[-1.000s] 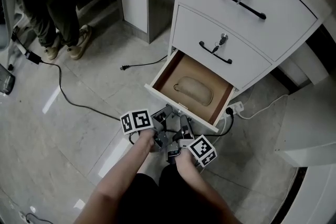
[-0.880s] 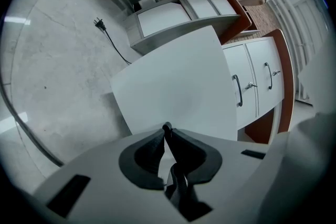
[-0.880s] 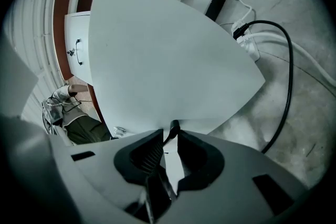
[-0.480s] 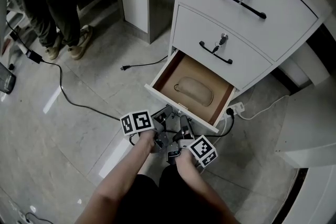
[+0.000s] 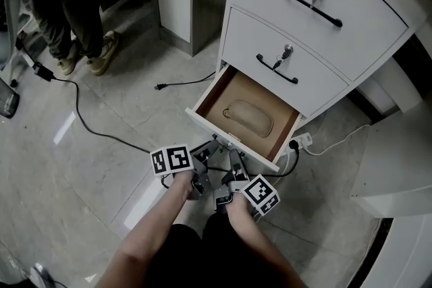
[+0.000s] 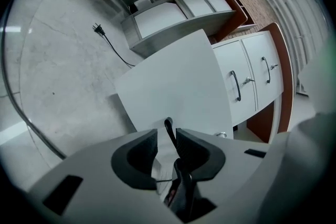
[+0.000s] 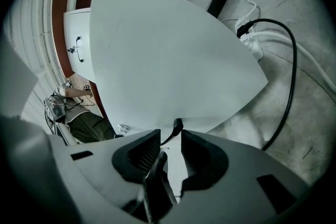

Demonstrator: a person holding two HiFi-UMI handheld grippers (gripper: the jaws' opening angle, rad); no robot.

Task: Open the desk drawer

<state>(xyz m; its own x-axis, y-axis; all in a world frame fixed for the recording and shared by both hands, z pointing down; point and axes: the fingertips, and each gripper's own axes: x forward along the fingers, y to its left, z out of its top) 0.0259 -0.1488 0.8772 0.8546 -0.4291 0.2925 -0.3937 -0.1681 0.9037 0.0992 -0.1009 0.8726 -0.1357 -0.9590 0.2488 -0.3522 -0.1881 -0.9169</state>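
Note:
The bottom drawer (image 5: 229,139) of the white desk cabinet stands pulled out, and a beige oval object (image 5: 250,116) lies inside it. Both grippers sit side by side at its front, the left gripper (image 5: 210,149) and the right gripper (image 5: 233,157). In the left gripper view the drawer front (image 6: 173,81) fills the middle. The thin black handle (image 6: 169,130) stands between the left gripper's (image 6: 167,140) jaws with a gap beside it. The right gripper (image 7: 170,145) likewise straddles the handle (image 7: 176,127) without pressing it. The jaws of both have just been opening.
Two shut drawers with black handles and keys sit above, the middle drawer (image 5: 278,68) and the top drawer (image 5: 312,5). A loose plug and cord (image 5: 162,86) lie on the tiled floor. A power strip (image 5: 302,139) lies right of the drawer. A person's legs (image 5: 74,23) stand at upper left.
Both grippers' jaws have spread apart around the handle, and the left marker cube has shifted slightly left. The drawer stays pulled out as before.

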